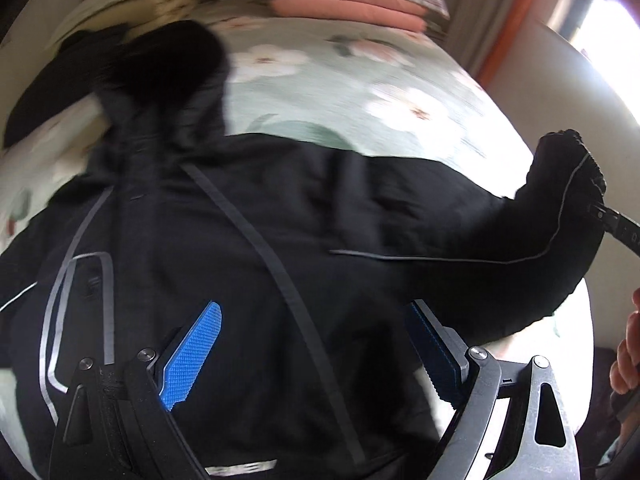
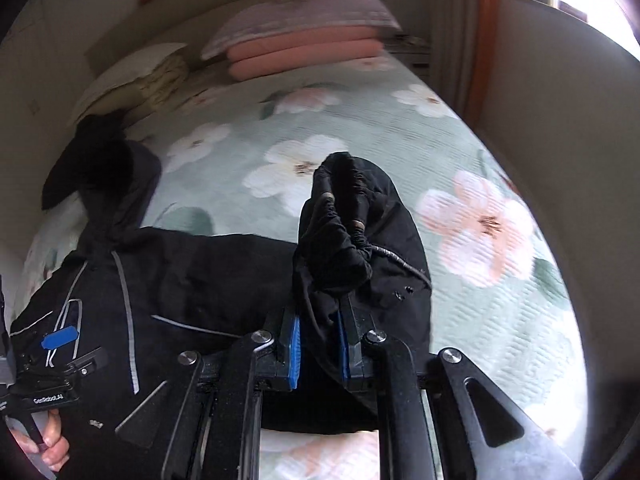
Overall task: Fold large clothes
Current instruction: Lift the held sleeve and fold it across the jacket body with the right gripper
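A black jacket point(image 1: 248, 248) with grey reflective piping lies spread across a bed dressed in a pale green floral bedspread point(image 1: 360, 92), its hood point(image 1: 160, 68) reaching up the bed from the body of the garment. One sleeve point(image 2: 352, 232) rises off the jacket's right side, its gathered elastic cuff point(image 2: 340, 184) standing above the right gripper point(image 2: 318, 352), whose blue-padded fingers point(image 2: 295, 354) are pressed together on the sleeve fabric. In the left wrist view the same sleeve arcs up from the jacket toward that tool at the frame's right edge. The left gripper point(image 1: 312, 356) hovers over the jacket's chest, its jaws spread wide with nothing between them, one blue textured pad point(image 1: 192, 356) lying close above the cloth near a looped grey trim line; whether it touches the fabric cannot be told. Beyond the hood, at the head of the bed, sit stacked pink cushions point(image 1: 348, 4) under a checked pillow point(image 2: 304, 16), with a cream pillow point(image 2: 136, 76) beside them. An orange curtain point(image 2: 484, 40) hangs past the bedspread's far corner. Small white lettering on the left tool's body, seen from the right wrist, appears to read "GenRobot.AI"; pale print near the jacket's hem is too blurred to read
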Demonstrator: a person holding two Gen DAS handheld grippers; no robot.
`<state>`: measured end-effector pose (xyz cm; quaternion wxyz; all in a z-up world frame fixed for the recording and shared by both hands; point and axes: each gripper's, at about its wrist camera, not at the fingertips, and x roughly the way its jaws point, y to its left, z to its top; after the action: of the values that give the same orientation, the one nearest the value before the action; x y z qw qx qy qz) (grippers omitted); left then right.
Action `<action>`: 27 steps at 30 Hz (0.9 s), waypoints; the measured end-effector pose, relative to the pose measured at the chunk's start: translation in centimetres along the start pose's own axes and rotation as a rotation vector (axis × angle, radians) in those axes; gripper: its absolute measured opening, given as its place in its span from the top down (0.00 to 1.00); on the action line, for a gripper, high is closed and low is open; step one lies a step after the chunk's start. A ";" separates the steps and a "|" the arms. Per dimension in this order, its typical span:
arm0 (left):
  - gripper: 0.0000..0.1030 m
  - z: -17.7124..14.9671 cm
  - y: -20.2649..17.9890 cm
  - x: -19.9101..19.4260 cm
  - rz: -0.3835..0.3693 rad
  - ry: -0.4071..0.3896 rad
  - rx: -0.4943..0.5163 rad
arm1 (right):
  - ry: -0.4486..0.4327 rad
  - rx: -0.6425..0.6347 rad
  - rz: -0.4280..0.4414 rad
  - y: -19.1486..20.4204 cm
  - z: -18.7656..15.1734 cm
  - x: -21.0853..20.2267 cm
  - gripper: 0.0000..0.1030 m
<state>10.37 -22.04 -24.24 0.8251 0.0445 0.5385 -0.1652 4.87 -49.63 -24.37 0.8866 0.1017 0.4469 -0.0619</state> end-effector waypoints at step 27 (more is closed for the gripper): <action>0.09 -4.6 31.9 -4.2 0.209 0.015 -0.359 | 0.364 -0.409 0.275 43.3 -12.0 15.3 0.46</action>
<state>15.07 10.10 -25.63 0.8282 -0.0465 0.5581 0.0203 13.26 -5.04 -38.23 0.7941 -0.0098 0.5837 0.1689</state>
